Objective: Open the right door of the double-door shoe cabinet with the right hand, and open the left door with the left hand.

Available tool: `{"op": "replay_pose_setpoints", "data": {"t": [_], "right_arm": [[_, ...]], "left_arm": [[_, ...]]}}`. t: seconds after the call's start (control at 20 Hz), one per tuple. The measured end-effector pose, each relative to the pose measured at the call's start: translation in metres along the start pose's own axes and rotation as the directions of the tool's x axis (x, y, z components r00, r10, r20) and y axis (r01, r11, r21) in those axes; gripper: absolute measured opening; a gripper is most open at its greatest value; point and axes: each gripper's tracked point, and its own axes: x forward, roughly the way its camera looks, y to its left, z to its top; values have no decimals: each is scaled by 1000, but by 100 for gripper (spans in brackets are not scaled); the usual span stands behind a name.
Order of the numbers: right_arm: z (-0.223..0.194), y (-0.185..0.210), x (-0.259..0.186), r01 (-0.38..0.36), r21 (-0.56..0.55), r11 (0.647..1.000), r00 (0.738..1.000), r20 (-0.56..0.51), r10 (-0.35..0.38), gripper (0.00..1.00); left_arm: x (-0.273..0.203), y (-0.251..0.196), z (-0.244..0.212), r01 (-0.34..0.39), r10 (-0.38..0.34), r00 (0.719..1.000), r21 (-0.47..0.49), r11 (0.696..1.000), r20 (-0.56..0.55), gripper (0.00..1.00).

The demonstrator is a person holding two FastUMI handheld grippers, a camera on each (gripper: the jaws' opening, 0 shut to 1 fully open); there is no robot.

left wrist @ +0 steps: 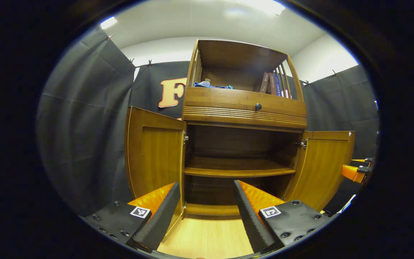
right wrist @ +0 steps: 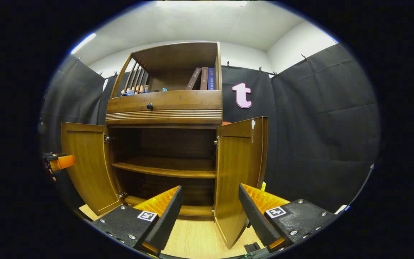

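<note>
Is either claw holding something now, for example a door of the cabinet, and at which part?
Nothing is held. The left claw and the right claw are both open, with both doors, left door and right door, swung open.

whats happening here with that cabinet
A person holds a claw in each hand in front of a wooden shoe cabinet. Both lower doors are swung open: the left door and the right door, showing bare inner shelves. The left claw and the right claw are both open and grip nothing, held apart from the doors. Books stand in the top compartment. The opening job looks done.
</note>
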Motion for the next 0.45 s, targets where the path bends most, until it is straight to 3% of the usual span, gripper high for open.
{"op": "replay_pose_setpoints", "data": {"t": [0.05, 0.1, 0.15, 0.2, 0.25, 0.3, 0.45], "right_arm": [[1, -3, 0, -3, 1, 1000, 1000, 2, 3, 94], [2, -6, 0, -6, 2, 1000, 1000, 2, 6, 100], [3, -8, 1, -10, 3, 1000, 1000, 2, 10, 100], [1, -12, -3, -17, 3, 1000, 1000, 0, 17, 94], [1, -13, -2, -24, 3, 1000, 1000, -4, 24, 94], [1, -15, -2, -31, 3, 1000, 1000, -5, 31, 100], [0, -18, -1, -48, -4, 999, 999, -12, 48, 100]], "left_arm": [[0, -3, 0, -6, 6, 1000, 0, 1000, 1, 95], [-5, -4, 2, -12, 12, 1000, 1, 1000, 1, 96], [-5, -5, 3, -19, 19, 1000, 4, 1000, 1, 96], [-5, -6, 4, -27, 27, 1000, 9, 1000, 4, 96], [-5, -6, 5, -39, 39, 999, 13, 999, 6, 96], [-6, -7, 5, -50, 50, 999, 16, 999, 7, 96], [-8, -7, 6, -78, 78, 997, 11, 997, 9, 98]]}}
